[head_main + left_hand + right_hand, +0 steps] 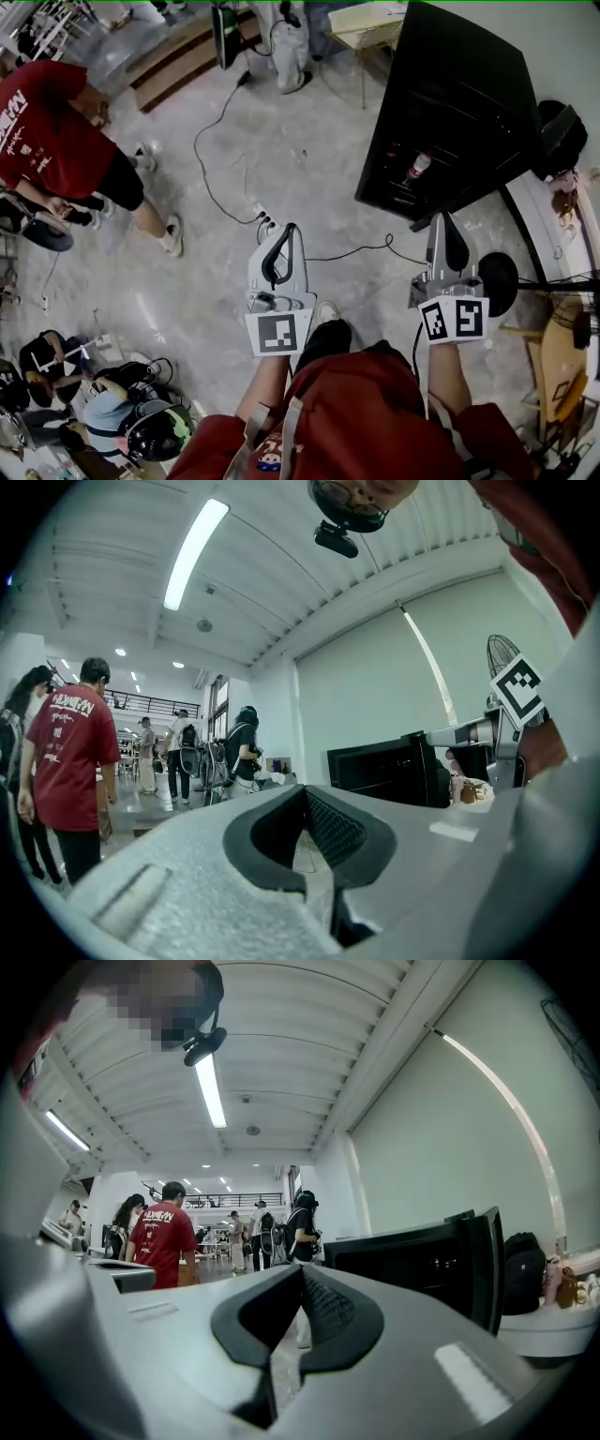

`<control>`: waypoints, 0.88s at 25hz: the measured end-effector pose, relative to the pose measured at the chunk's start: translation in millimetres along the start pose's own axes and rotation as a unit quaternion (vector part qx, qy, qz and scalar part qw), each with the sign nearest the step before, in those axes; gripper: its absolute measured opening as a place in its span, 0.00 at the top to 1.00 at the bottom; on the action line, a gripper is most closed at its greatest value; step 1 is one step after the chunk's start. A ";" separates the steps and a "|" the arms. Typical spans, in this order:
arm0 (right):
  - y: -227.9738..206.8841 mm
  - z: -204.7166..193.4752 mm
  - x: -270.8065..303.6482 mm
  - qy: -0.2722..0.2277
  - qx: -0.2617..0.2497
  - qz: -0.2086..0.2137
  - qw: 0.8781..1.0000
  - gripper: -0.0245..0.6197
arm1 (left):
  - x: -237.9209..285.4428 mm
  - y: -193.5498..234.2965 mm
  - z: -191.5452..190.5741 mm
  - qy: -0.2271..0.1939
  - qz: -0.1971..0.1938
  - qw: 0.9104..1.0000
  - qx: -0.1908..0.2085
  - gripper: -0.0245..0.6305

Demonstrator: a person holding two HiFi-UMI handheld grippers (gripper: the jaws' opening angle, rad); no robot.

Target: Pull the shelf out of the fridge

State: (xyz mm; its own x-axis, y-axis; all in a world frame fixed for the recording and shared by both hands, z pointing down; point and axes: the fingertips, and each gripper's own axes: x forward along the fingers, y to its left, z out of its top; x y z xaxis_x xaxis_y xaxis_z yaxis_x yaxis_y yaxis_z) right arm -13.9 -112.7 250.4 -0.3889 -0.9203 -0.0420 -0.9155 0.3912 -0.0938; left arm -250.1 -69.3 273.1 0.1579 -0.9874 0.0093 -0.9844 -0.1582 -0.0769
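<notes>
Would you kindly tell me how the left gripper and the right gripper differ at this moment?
The right gripper points toward the black fridge; the left gripper points at the floor left of it. The right gripper's cube shows two markers, the left gripper's one. Both have shut, empty jaws.

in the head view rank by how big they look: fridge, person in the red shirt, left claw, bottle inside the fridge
1. fridge
2. person in the red shirt, partly cut off at the picture's edge
3. left claw, which looks large only because it is near the camera
4. bottle, smallest by far
</notes>
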 end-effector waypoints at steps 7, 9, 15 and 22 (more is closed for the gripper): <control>-10.1 -4.5 18.8 0.003 -0.006 -0.039 0.999 0.96 | 43.9 3.8 -6.0 -0.004 -0.039 0.999 -0.005 0.97; -18.8 -5.1 21.7 0.002 -0.008 -0.048 0.999 0.96 | 55.0 -2.4 -6.2 -0.005 -0.048 0.999 -0.006 0.97; -58.7 -19.9 32.0 0.000 0.001 -0.069 0.998 0.96 | 96.9 -34.4 -15.5 -0.012 -0.077 0.997 -0.019 0.97; -121.9 -40.7 50.6 0.010 0.015 -0.085 0.996 0.96 | 157.5 -81.0 -30.3 -0.003 -0.101 0.995 -0.010 0.97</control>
State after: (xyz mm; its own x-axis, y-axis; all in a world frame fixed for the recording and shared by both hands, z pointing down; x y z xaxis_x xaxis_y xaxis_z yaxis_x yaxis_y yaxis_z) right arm 73.9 -207.0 300.1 -0.2309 -0.9730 -0.0037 -0.9650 0.2295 -0.1272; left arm -147.9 -212.1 311.0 0.3533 -0.9354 0.0157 -0.9338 -0.3536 -0.0538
